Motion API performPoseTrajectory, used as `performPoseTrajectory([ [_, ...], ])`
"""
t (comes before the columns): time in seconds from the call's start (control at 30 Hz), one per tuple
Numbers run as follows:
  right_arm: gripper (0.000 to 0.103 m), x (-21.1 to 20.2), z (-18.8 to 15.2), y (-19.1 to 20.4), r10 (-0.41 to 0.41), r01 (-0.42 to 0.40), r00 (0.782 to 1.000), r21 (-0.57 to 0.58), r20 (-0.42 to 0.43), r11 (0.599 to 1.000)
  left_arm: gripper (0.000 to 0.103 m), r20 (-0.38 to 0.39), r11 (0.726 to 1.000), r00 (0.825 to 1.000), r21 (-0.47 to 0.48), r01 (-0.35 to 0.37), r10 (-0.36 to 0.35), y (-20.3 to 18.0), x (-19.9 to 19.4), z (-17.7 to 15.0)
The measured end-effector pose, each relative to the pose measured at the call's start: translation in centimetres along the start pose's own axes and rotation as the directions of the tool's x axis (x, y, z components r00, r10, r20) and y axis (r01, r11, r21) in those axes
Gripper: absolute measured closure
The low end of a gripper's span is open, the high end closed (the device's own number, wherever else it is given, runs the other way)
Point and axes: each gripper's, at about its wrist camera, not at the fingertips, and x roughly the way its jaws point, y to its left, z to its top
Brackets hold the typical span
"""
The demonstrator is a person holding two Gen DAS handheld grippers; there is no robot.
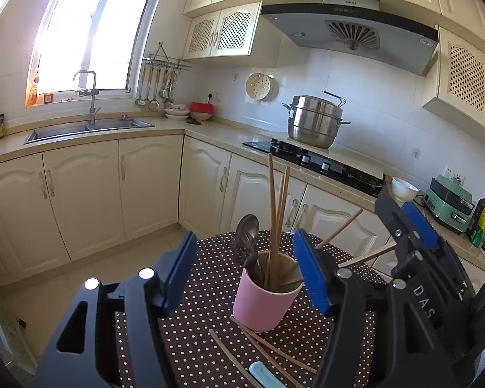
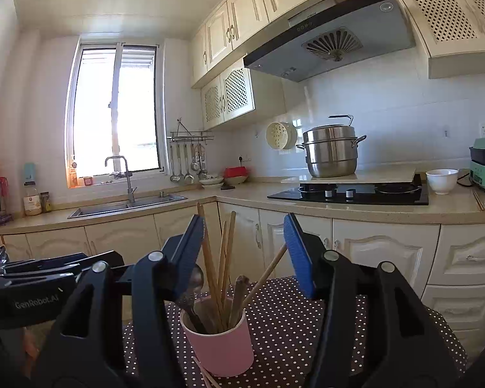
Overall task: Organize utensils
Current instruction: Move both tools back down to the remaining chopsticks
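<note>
Chopsticks and spoons stand in a pink cup (image 1: 264,300) on the polka-dot tablecloth (image 1: 307,342).
Left gripper (image 1: 245,274) and right gripper (image 2: 242,252) both hang released, grasping nothing; loose wooden chopsticks (image 1: 268,349) lie just beside the cup.

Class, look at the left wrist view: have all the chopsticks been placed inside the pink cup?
No, several chopsticks lie on the dotted tablecloth in front of the pink cup.
</note>
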Motion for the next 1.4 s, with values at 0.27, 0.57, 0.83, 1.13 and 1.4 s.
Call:
performPoseTrajectory([
  [0.27, 0.045, -2.0, -0.4, -0.7, -0.042, 0.039, 0.997, -0.047, -0.07, 0.998, 0.035, -0.173, 1.0, 0.985, -0.006, -0.009, 0.008, 0.7, 0.6, -2.5],
  [0.57, 0.042, -1.4, -4.9, -3.0, -0.05, 0.032, 0.951, -0.064, -0.304, 0.997, 0.035, -0.526, 0.996, 0.85, -0.057, -0.065, 0.026, 2.1, 5.7, -8.8],
  [0.83, 0.039, 0.5, -9.5, -4.2, -0.01, -0.023, 0.855, -0.058, -0.519, 0.998, 0.035, -0.657, 0.983, 0.754, -0.128, -0.135, 0.018, 3.3, 10.0, -12.0],
  [1.13, 0.038, 2.5, -11.9, -5.1, 0.019, -0.072, 0.78, -0.06, -0.626, 0.996, 0.038, -0.662, 0.979, 0.735, -0.001, -0.202, 0.15, 1.7, 12.8, -12.8],
  [1.4, 0.038, 5.5, -13.7, -4.2, 0.042, -0.188, 0.639, -0.103, -0.768, 0.977, 0.087, -0.626, 0.981, 0.76, 0.048, -0.185, 0.174, 1.2, 13.7, -12.8],
])
